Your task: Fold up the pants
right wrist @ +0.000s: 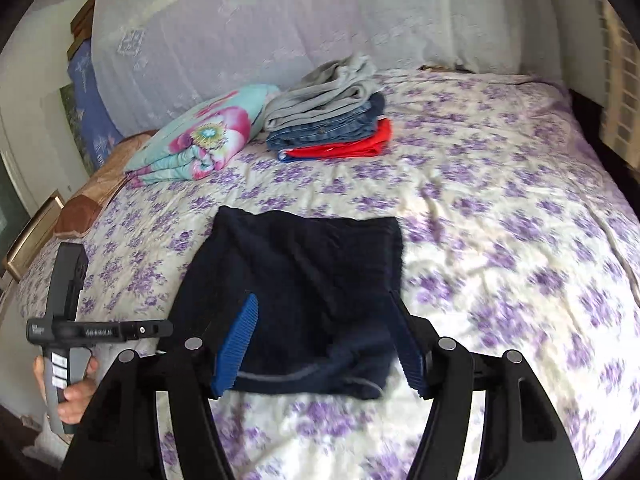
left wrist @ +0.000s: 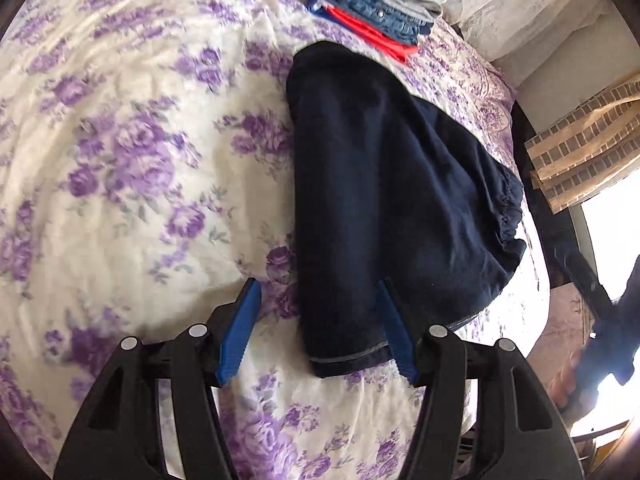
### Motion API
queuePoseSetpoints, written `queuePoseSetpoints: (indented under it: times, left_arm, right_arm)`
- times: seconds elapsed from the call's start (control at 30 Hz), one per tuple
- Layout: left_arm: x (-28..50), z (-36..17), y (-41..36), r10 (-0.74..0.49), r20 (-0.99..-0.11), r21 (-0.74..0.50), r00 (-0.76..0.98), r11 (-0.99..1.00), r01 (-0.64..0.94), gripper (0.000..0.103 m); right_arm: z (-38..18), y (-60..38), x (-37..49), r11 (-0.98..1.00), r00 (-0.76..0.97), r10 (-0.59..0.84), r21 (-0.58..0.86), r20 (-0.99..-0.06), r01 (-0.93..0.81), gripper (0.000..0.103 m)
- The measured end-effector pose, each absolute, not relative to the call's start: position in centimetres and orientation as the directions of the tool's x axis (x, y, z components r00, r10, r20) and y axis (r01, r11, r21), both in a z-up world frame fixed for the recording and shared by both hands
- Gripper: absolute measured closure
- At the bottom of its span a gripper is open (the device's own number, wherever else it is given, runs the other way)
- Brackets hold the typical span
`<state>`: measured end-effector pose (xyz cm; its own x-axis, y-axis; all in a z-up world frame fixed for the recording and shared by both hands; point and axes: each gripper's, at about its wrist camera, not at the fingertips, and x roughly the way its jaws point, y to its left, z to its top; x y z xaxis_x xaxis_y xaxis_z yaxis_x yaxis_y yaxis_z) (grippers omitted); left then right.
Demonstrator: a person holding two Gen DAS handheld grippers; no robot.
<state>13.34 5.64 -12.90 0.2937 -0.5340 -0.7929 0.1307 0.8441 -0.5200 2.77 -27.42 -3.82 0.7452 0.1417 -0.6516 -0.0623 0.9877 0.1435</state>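
Note:
Dark navy pants (left wrist: pixel 384 200) lie folded on the purple-flowered bedspread (left wrist: pixel 140 160); they also show in the right wrist view (right wrist: pixel 304 280). My left gripper (left wrist: pixel 318 328) is open, its blue fingers (left wrist: pixel 240 332) standing either side of the pants' near hem edge, just above the cloth. My right gripper (right wrist: pixel 328 344) is open too, its fingers (right wrist: pixel 236 348) spread over the near end of the folded pants. Neither holds cloth. The left gripper's body and the hand on it (right wrist: pixel 64 344) show at the left in the right wrist view.
A stack of folded clothes, grey over blue jeans over red (right wrist: pixel 328 120), sits at the far side of the bed, also in the left wrist view (left wrist: pixel 372 4). A flowered folded blanket (right wrist: pixel 200 136) lies left of it. The bed edge runs at the right (left wrist: pixel 532 240).

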Motion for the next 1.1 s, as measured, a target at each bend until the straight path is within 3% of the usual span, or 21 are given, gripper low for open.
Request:
queuePoseSetpoints:
  times: [0.07, 0.17, 0.4, 0.5, 0.57, 0.67, 0.8, 0.93, 1.1]
  left_arm:
    - [13.8, -13.6, 4.5, -0.524, -0.803, -0.508, 0.283, 0.851, 0.136, 0.045]
    - [14.6, -13.2, 3.1, -0.525, -0.804, -0.498, 0.278, 0.851, 0.166, 0.042]
    - [16.0, -13.4, 1.6, -0.525, -0.803, -0.496, 0.284, 0.851, 0.172, 0.037]
    - [15.9, -12.9, 1.0, -0.512, -0.81, -0.477, 0.285, 0.859, 0.189, 0.045]
    - [15.3, -12.1, 0.6, -0.49, -0.817, -0.444, 0.305, 0.871, 0.209, 0.06]
    - [14.5, -11.6, 0.4, -0.474, -0.818, -0.42, 0.326, 0.879, 0.225, 0.072]
    - [14.3, -11.7, 0.7, -0.481, -0.809, -0.426, 0.338, 0.876, 0.227, 0.074]
    - [14.3, -11.9, 1.3, -0.501, -0.798, -0.445, 0.334, 0.865, 0.233, 0.075]
    - [15.2, -13.0, 2.0, -0.54, -0.793, -0.488, 0.281, 0.84, 0.236, 0.067]
  right_arm:
    - [-5.1, -28.6, -0.4, 0.995, 0.768, 0.046, 0.098, -0.639, 0.022, 0.027]
    - [-6.9, -29.9, -2.4, 0.996, 0.714, -0.014, 0.055, -0.7, 0.073, 0.027]
    - [-7.9, -29.9, -2.8, 0.994, 0.71, 0.021, 0.088, -0.704, 0.058, 0.026]
    - [-8.0, -29.8, -0.9, 0.981, 0.703, 0.115, 0.191, -0.702, 0.03, 0.024]
    - [-8.1, -30.3, 1.1, 0.957, 0.682, 0.176, 0.286, -0.71, 0.051, 0.024]
    - [-7.6, -31.1, 3.7, 0.916, 0.696, 0.242, 0.396, -0.676, 0.067, 0.024]
    - [-7.6, -30.5, 7.5, 0.945, 0.691, 0.16, 0.311, -0.704, 0.098, 0.018]
    - [-11.4, -30.6, 10.9, 0.942, 0.557, 0.17, 0.301, -0.813, 0.151, 0.016]
    - [-14.4, -32.3, 10.8, 0.863, 0.505, 0.327, 0.47, -0.799, 0.185, 0.005]
